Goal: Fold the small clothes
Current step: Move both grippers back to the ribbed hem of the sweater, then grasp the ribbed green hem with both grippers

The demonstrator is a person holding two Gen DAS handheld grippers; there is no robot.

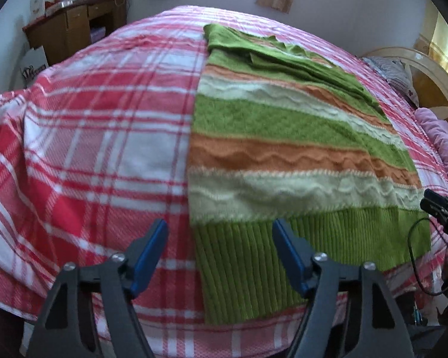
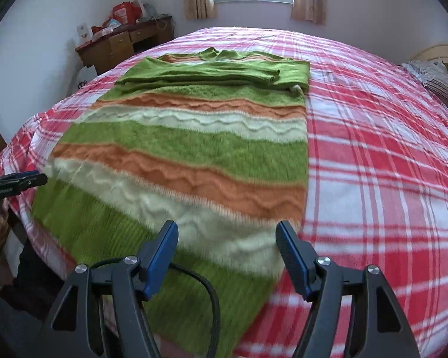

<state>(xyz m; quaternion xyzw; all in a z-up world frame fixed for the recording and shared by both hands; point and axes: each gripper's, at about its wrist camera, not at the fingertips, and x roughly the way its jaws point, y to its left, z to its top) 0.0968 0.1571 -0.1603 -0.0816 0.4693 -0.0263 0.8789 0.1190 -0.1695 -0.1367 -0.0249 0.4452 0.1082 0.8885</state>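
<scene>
Both my grippers, left (image 1: 219,228) and right (image 2: 227,229), hover wide open (holding nothing) above the striped sweater (image 2: 194,155) on the plaid bedspread (image 2: 373,164).

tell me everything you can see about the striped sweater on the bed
The sweater is a fuzzy knit in green, orange and cream wavy bands, with a ribbed green hem nearest the cameras. It lies flat on the red plaid bedspread, its green sleeves folded across the chest. Both grippers, left and right, hang open over the hem corners, gripping nothing.

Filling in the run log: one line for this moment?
left gripper: open, above sweater hem | right gripper: open, empty | striped sweater: flat on plaid bedspread, sleeves folded in
</scene>
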